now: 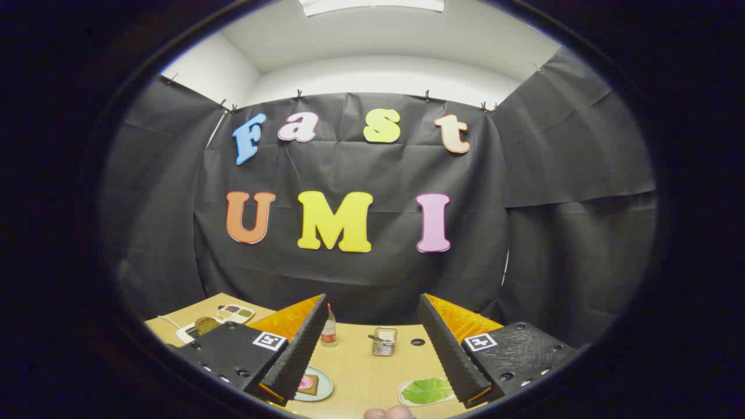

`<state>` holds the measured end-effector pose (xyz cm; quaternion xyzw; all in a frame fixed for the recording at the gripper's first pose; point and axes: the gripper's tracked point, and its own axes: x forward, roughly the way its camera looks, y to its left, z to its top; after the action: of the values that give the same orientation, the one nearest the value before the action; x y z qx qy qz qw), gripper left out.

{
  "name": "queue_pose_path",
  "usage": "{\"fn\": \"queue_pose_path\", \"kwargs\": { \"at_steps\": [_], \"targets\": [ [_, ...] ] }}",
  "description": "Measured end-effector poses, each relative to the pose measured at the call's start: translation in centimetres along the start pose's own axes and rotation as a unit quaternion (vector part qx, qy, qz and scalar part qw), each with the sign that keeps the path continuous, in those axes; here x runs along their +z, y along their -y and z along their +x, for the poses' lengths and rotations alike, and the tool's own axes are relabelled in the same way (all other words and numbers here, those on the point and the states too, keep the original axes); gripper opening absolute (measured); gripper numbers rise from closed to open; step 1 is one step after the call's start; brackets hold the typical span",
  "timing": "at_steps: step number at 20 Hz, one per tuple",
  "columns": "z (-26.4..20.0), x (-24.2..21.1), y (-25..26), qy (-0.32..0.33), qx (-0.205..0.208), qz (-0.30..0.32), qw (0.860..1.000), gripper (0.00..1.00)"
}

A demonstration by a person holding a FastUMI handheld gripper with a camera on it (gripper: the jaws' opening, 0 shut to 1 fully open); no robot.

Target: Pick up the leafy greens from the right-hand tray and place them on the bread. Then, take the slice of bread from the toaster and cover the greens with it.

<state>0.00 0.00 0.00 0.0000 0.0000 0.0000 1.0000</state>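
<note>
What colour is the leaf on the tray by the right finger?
Bright green leaf, on a white tray; gripper view, claw open.

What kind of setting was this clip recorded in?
Most likely a staged recording booth with a mock kitchen: black cloth walls, a wooden table holding a toaster, and leafy greens on a tray, with the open gripper above.

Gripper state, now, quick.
Gripper: open, holding nothing, fingers spread wide above the table, with the leafy greens on their tray just inside the right finger.

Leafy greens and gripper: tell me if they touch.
Apart. In the gripper view the gripper hangs open above the table; the leafy greens lie flat on their tray, with nothing between the fingers.
</note>
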Motion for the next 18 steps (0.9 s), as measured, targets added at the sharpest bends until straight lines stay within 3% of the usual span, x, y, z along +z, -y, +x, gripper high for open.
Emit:
{"fn": "queue_pose_path", "kwargs": {
  "at_steps": [9,18],
  "targets": [
    [-1.5,-1.0,2.5,-0.009,-0.043,0.004,0.999,0.95],
    [-2.3,-0.3,3.8,0.003,-0.044,-0.006,0.999,0.95]
  ]
}}
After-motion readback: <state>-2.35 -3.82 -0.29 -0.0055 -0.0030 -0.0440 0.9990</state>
